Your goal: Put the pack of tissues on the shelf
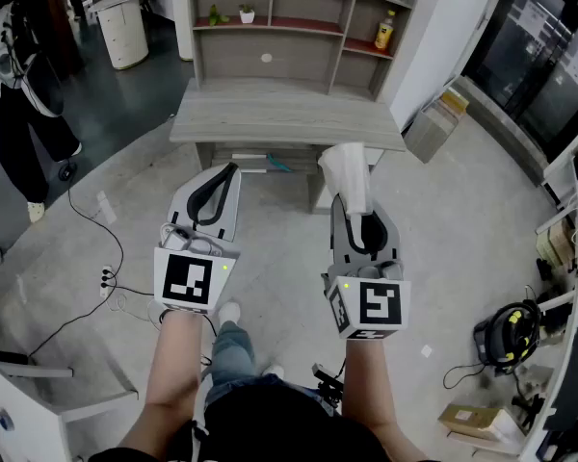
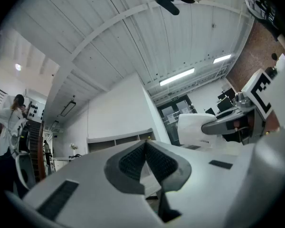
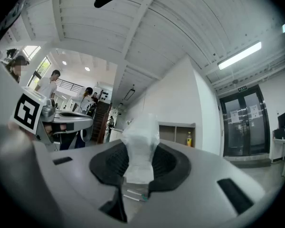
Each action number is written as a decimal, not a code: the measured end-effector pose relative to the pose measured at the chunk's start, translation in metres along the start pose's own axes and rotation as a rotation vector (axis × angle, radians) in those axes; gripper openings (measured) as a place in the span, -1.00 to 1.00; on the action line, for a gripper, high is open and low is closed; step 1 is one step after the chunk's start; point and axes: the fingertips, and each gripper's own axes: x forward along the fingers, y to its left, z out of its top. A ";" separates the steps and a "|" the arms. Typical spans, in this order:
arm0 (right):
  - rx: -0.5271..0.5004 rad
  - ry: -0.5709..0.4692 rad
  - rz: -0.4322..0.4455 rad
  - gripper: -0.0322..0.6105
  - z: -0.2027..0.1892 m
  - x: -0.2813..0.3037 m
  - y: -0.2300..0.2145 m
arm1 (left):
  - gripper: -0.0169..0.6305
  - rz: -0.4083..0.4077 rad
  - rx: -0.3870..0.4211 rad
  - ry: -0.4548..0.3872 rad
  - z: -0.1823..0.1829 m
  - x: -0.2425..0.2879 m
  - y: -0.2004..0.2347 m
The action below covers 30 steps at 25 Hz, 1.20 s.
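Gray floor [image 1: 96, 176] lies under us, and we look down at a gray wooden counter [image 1: 279, 121]. A shelf [image 1: 270, 25] stands on the back of the counter. On the shelf we see a yellow bottle [image 1: 385, 31] at the right and little plants [image 1: 246, 13] more to the left.

Our right gripper [image 1: 356, 218] is clamped on the pack of tissues [image 1: 345, 173]. The white pack sticks up from between the jaws. It is held in the air near the counter's front edge, and it is not on the shelf yet.

Our left gripper [image 1: 229, 173] holds nothing, and its jaws are pressed together. It hangs beside the right gripper, also near the counter's front edge.
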 end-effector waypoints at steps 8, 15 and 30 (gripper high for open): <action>-0.023 0.016 -0.009 -0.54 0.002 0.036 0.008 | -0.91 -0.023 0.006 -0.008 -0.007 0.024 0.030; 0.014 0.019 -0.024 -0.55 -0.012 0.100 0.016 | -0.91 -0.055 -0.014 -0.009 -0.039 0.069 0.076; -0.008 0.032 -0.131 -0.54 -0.009 0.246 0.037 | -0.91 -0.077 -0.064 -0.050 -0.084 0.154 0.209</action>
